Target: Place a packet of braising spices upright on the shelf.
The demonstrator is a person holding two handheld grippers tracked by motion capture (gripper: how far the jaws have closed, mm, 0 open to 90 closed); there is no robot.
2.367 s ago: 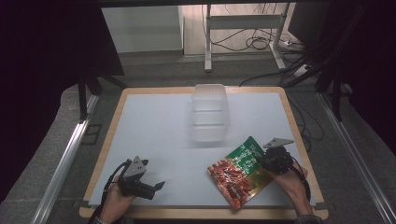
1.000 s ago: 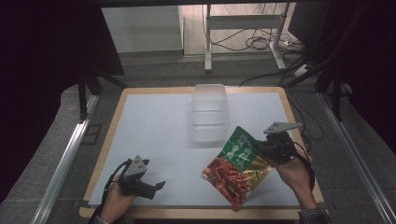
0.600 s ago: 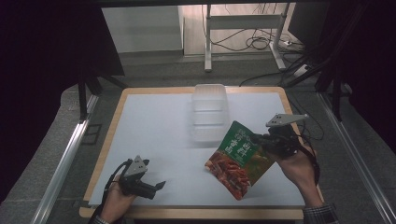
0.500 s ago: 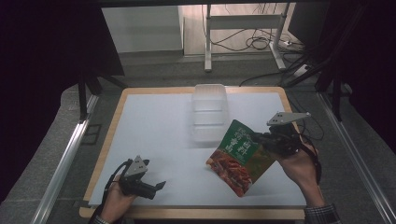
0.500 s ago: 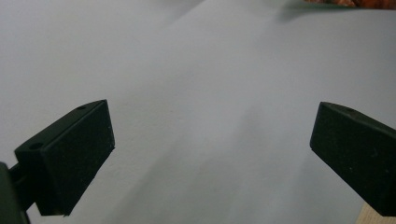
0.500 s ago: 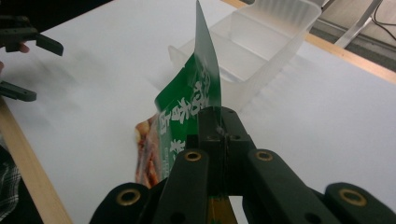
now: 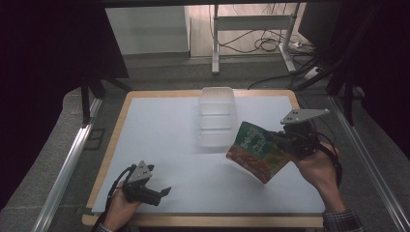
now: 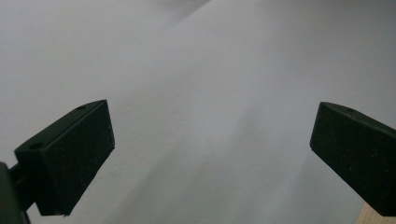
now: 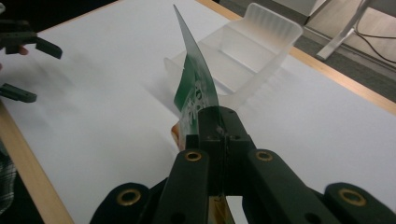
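A flat green and red snack packet point(image 7: 256, 151) hangs in the air over the right half of the white table, tilted up on edge. My right gripper point(image 7: 282, 140) is shut on the packet's right edge; in the right gripper view the packet point(image 9: 198, 88) stands edge-on out of the shut jaws. Just left of and beyond the packet sits a clear plastic container point(image 7: 217, 116) with compartments, seen too as the container point(image 9: 243, 56) ahead of the right gripper. My left gripper point(image 7: 164, 191) rests near the table's front left, open, with bare table between its pads point(image 8: 74, 149).
The white table surface point(image 7: 154, 135) has a wooden rim point(image 7: 112, 145). A metal rail point(image 7: 65, 169) runs along the left side and another along the right. Cables and a stand's legs lie on the floor beyond the far edge.
My right gripper has lifted the packet off the table and carried it up and toward the container, tilting it on edge. The left gripper has stayed put.
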